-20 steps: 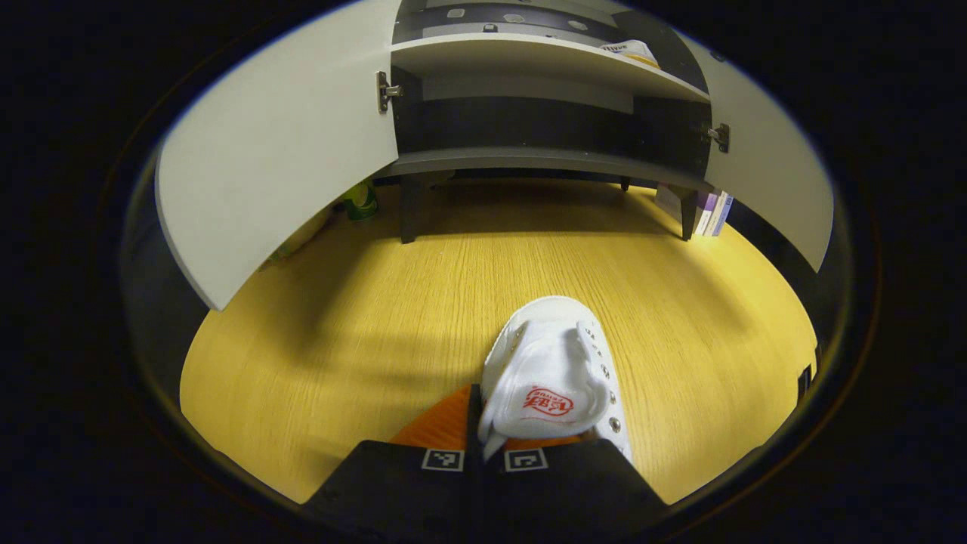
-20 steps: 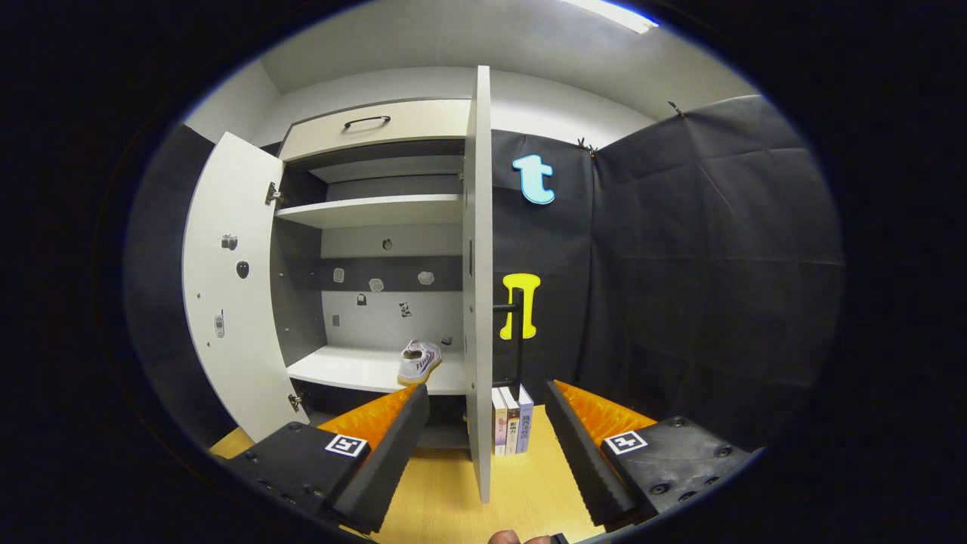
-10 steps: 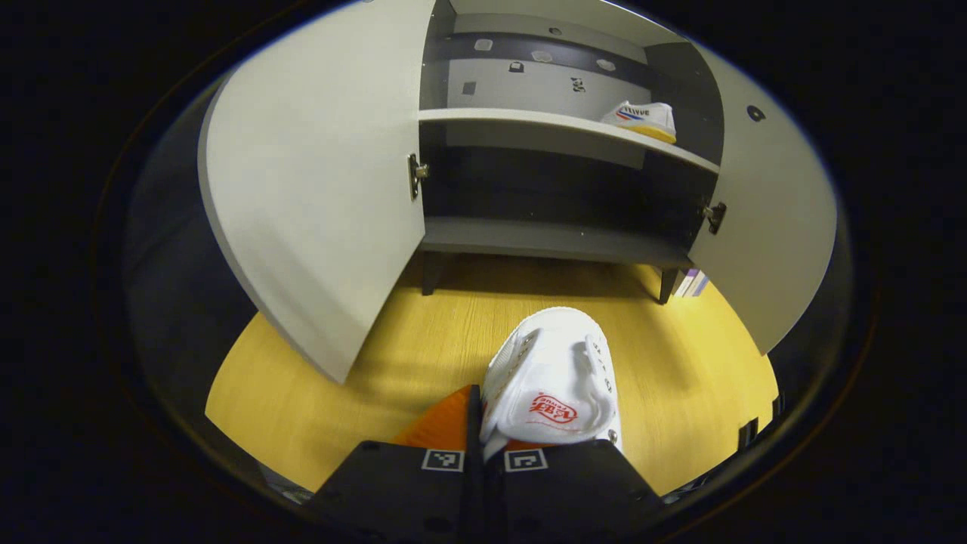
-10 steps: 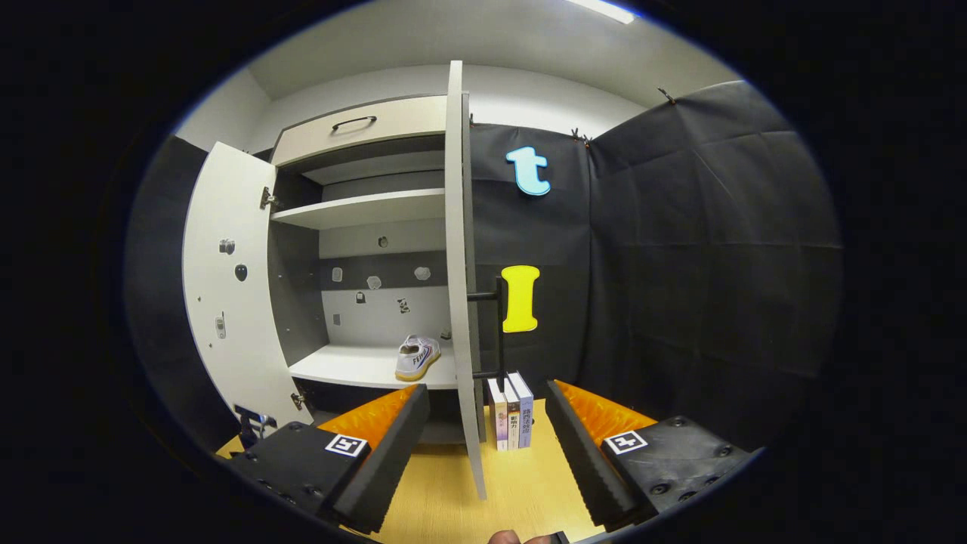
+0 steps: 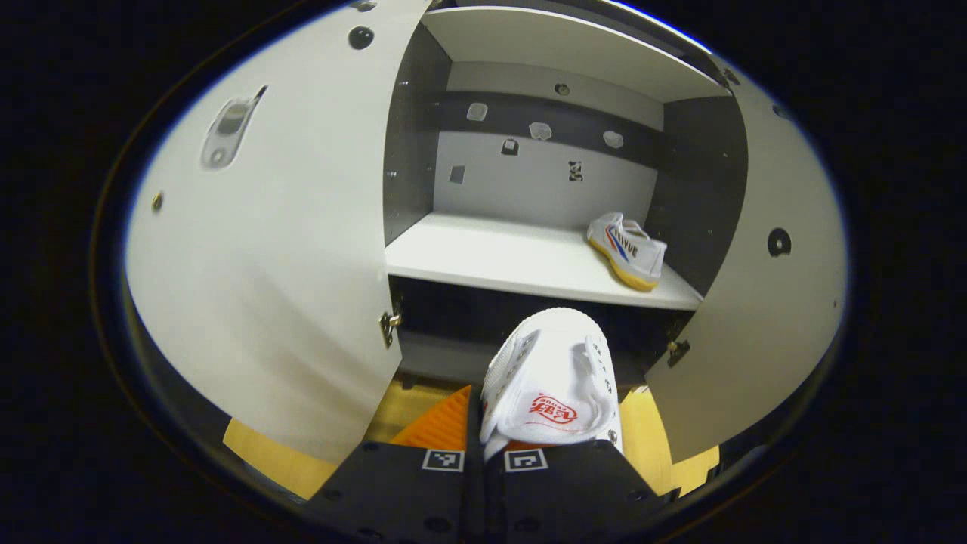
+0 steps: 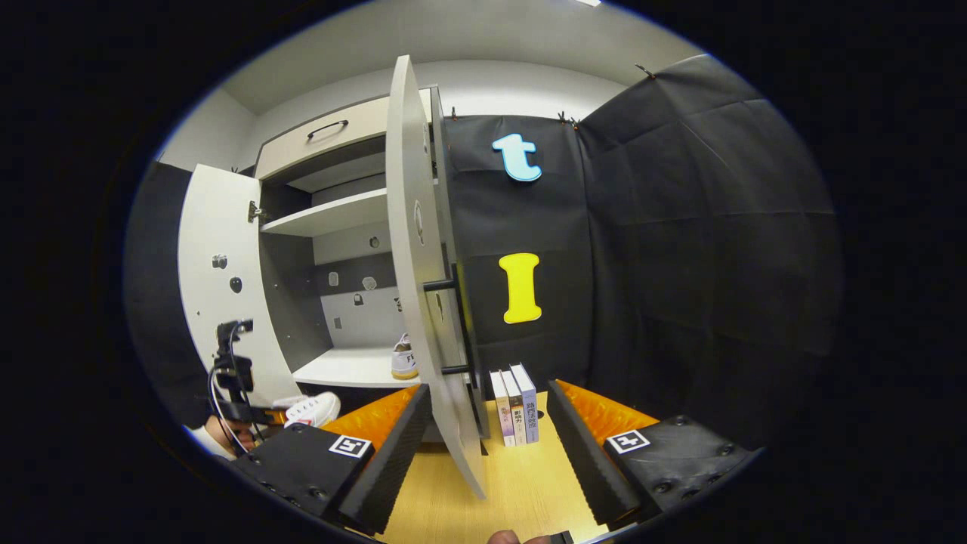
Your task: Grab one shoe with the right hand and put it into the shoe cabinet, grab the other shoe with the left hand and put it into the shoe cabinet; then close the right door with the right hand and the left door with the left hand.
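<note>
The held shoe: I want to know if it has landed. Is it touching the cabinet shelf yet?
Apart. The left gripper view shows the held shoe in the left gripper, its toe below and short of the shelf.

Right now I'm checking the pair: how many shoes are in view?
2. One shoe lies on the cabinet shelf, at its right end. The other shoe is clamped in the left hand-held gripper, below that shelf.

One shoe [image 5: 628, 249] is set on the cabinet shelf [image 5: 498, 261], far right. The other shoe [image 5: 551, 385] is held before the shelf, between both open doors. Books [image 6: 515, 406] are stood right of the cabinet.
</note>
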